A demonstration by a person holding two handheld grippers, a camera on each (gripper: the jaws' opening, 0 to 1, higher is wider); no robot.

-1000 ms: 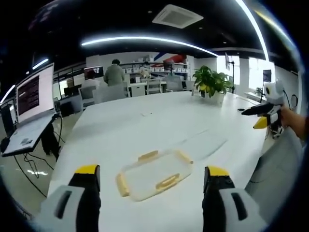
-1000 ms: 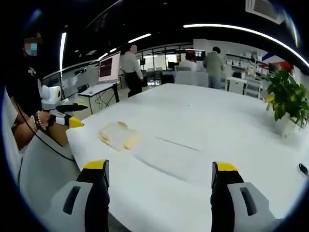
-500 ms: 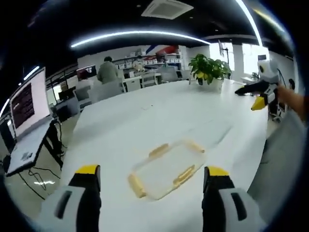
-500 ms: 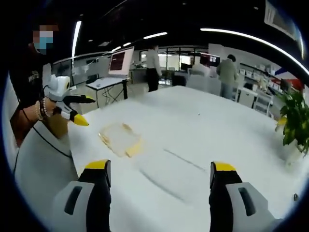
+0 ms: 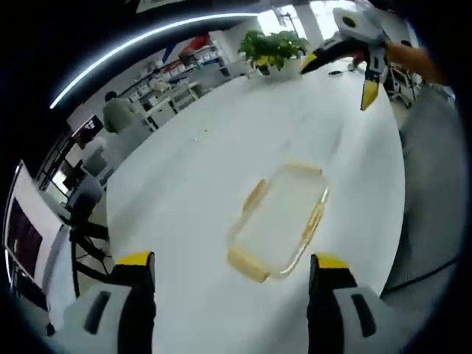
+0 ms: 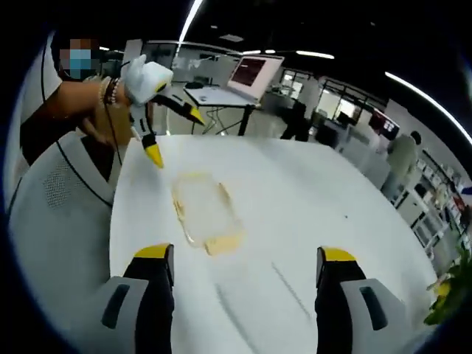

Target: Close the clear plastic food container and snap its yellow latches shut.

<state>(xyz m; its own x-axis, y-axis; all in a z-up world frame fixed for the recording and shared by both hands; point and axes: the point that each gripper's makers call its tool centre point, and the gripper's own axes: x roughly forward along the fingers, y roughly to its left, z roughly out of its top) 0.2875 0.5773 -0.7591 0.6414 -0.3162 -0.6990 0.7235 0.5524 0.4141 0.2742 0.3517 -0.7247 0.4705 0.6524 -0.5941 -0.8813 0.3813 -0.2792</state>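
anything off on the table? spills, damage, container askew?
Nothing stands out. The clear container lies flat on the white table, no spill or damage visible. Both hand-held grippers, left and right, are open and apart from it.

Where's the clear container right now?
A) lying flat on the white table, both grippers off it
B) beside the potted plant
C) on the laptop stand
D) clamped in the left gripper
A: the container lies on the white table, with the open left gripper and right gripper both short of it.

No text can be read — the monitor screen [image 6: 248, 71] shows only blurred lines; no labels.
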